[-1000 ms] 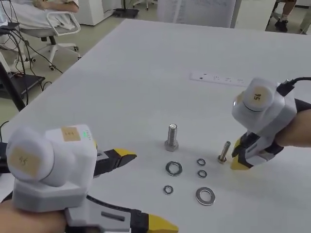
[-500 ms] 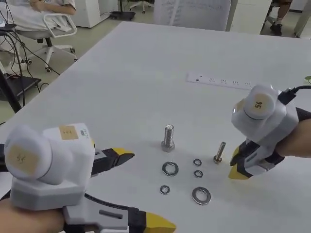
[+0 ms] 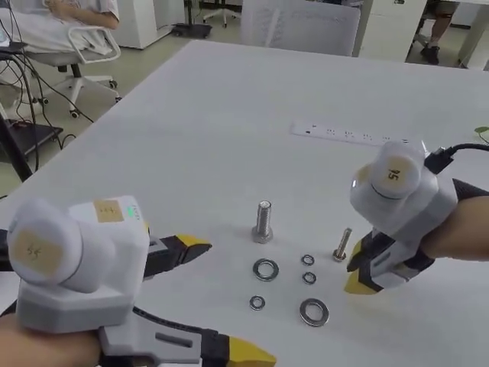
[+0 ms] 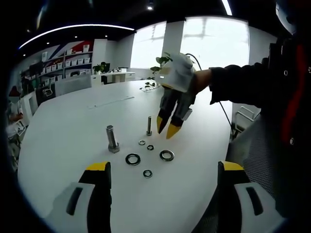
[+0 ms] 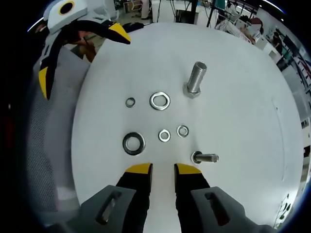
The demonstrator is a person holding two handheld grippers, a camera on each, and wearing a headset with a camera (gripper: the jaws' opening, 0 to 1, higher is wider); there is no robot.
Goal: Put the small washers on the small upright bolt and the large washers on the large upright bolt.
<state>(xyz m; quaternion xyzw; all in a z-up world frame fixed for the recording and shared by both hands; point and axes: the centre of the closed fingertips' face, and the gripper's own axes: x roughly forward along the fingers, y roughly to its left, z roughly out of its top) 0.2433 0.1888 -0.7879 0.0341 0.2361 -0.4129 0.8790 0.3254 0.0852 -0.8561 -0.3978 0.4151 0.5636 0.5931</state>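
Both bolts stand upright on the white table [image 3: 229, 122]: the large bolt [image 3: 263, 222] on the left, the small bolt [image 3: 342, 245] on the right. In front of them lie two large washers [image 3: 266, 269] [image 3: 314, 312] and three small washers [image 3: 308, 260] [image 3: 309, 277] [image 3: 257, 303]. My right gripper [image 3: 357, 274] hovers just right of the small bolt [image 5: 205, 158], narrowly open with nothing between its jaws [image 5: 163, 169]. My left gripper [image 3: 225, 298] stays low at the near left, wide open and empty, facing the washers [image 4: 132, 159].
A white power strip [image 3: 355, 136] lies farther back on the table. The table's left edge runs diagonally, with an office chair [image 3: 84, 38] and cables on the floor beyond it. Another chair [image 3: 302, 27] stands at the far end.
My right gripper has drifted a little toward me, from beside the small bolt to just in front and right of it. The left gripper has held still. The head camera shifted slightly.
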